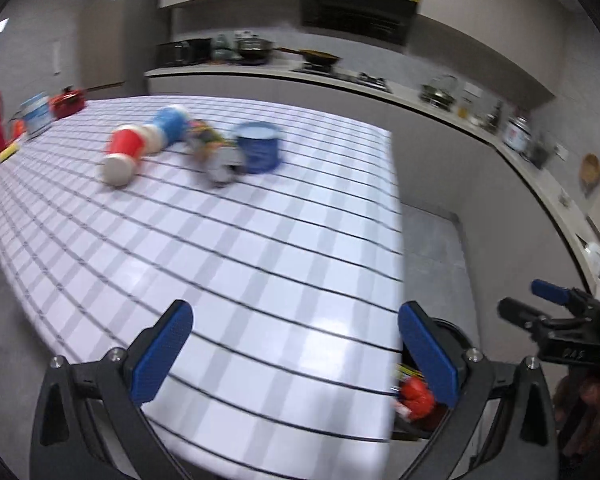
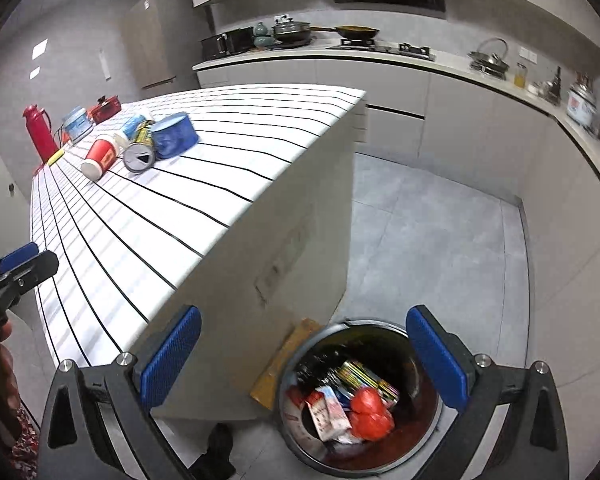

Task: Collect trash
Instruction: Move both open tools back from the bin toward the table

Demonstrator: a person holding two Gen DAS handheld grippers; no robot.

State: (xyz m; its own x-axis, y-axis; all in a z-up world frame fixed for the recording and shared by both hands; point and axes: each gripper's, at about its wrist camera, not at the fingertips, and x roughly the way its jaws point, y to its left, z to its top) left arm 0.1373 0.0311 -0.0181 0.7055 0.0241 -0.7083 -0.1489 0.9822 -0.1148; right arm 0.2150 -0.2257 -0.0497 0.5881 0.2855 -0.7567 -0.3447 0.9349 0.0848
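A round trash bin [image 2: 424,436] stands on the floor beside the table's end and holds several wrappers and a red crumpled bag [image 2: 370,412]. My right gripper [image 2: 304,360] is open and empty above the bin. My left gripper [image 1: 296,354] is open and empty over the near part of the striped table [image 1: 260,260]. On the far part of the table lie a red cup [image 1: 122,150], a blue-white cup [image 1: 172,122], a can on its side [image 1: 216,160] and a blue round tin [image 1: 260,148]. The bin's edge shows in the left wrist view [image 1: 456,330].
A red thermos [image 2: 40,132], a blue-white box [image 2: 76,122] and a small red pot [image 2: 106,106] stand at the table's far left. A brown board [image 2: 288,364] leans by the bin. A kitchen counter [image 2: 440,60] with pots runs along the back and right walls.
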